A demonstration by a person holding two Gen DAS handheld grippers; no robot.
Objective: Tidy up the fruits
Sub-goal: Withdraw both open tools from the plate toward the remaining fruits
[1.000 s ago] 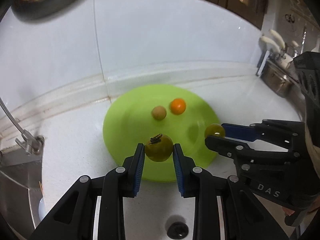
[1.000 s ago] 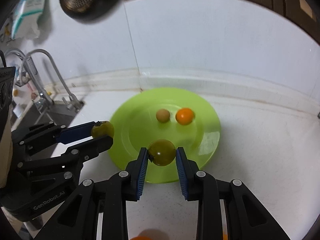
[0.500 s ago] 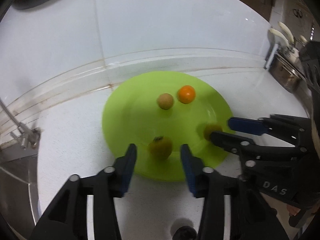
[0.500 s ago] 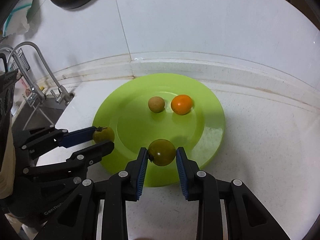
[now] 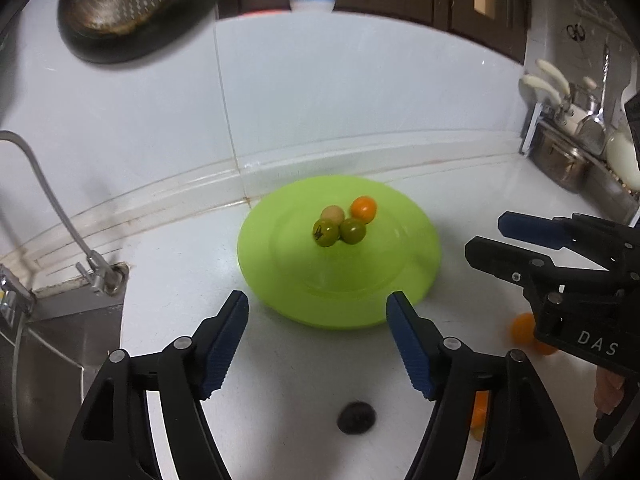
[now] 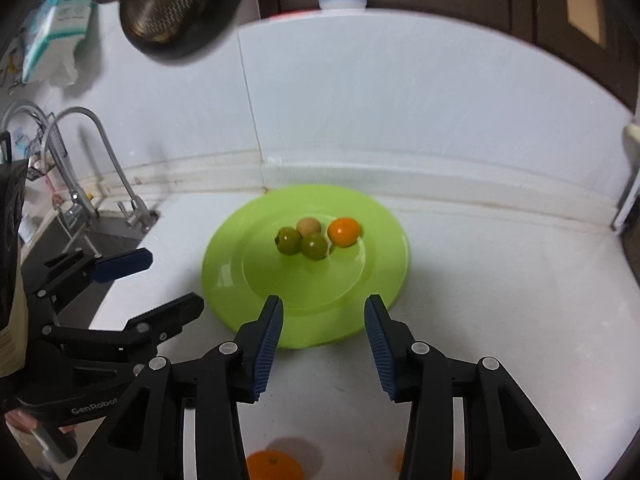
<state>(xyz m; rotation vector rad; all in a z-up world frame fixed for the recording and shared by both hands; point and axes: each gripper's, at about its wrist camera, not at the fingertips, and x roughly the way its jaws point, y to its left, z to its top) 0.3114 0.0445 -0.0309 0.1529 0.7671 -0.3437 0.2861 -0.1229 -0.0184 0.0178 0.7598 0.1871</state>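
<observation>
Green plate (image 5: 280, 272) sits on the white counter (image 5: 180, 288) near the back wall, four small fruits bunched together at its middle: two green tomatoes, one with a dark stem mark (image 5: 325, 233) and one plain (image 5: 352, 231), touching each other; a tan round fruit (image 5: 332, 213) just behind them, and a small orange fruit (image 5: 363, 208) at the right of the group, touching or nearly touching the plain green one. Same cluster in the right wrist view: green tomatoes (image 6: 288, 241) (image 6: 314, 247), tan fruit (image 6: 308, 226), orange fruit (image 6: 343, 231). Left gripper (image 5: 318, 312) fingers spread wide, nothing between them, hovering just short of the plate's near rim. Right gripper (image 6: 323, 316) also wide apart and empty, tips over the near edge of the plate (image 6: 224, 280). Each gripper shows in the other's view, off to the side of the plate, jaws parted. More orange fruit lies loose on the counter: one (image 5: 524, 326) partly hidden behind the right gripper body, another (image 6: 274, 465) near the bottom edge between the right gripper's arms. Sink and faucet (image 6: 100, 168) to the left, metal colander (image 5: 128, 0) hanging on the wall above, dish rack with pots (image 5: 568, 156) far right. Dark round spot (image 5: 356, 418) on the counter below the left gripper, can't tell what it is.
</observation>
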